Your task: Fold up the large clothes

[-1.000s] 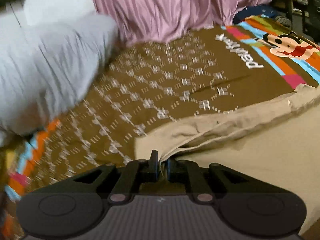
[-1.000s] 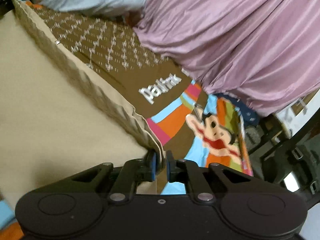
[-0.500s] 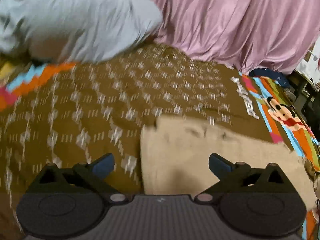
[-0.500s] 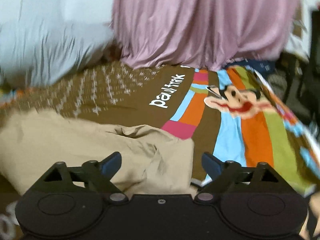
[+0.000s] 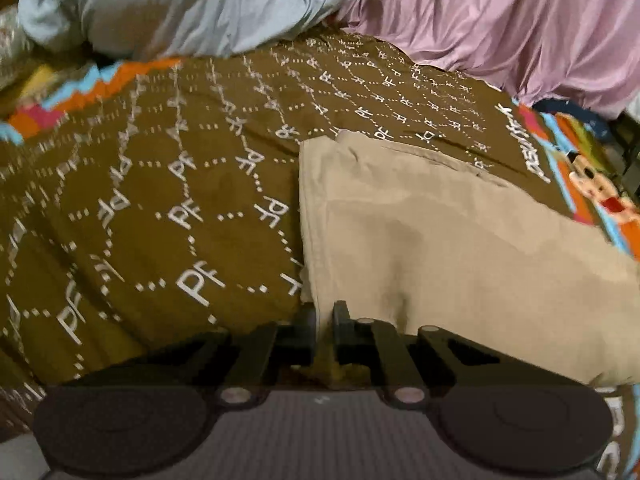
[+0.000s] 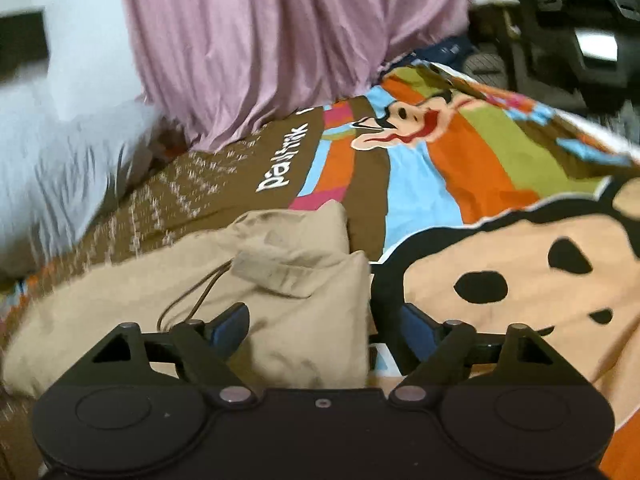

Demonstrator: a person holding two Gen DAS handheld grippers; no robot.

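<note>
Half a second ago the left gripper (image 5: 324, 316) stood wide open over the bedspread; now its jaws have come together on the near left corner of the tan garment (image 5: 460, 248), with a sliver of cloth pinched between them. In the left wrist view the garment lies flat on the brown patterned bedspread (image 5: 160, 208), its left edge running straight away from the gripper. A grey pillow (image 5: 180, 4) sits at the far left edge of the bed, and a pink curtain (image 5: 520, 28) hangs along the far side.

In the right wrist view the right gripper (image 6: 324, 326) has its jaws spread apart, as before, straddling the garment's (image 6: 280, 280) rumpled right end, whose right edge falls between the fingers. A thin brown drawstring (image 6: 192, 296) loops across the cloth just beside the left finger. The cartoon-printed part of the bedspread (image 6: 440, 184) lies to the right, and the curtain (image 6: 260, 40) hangs behind.
</note>
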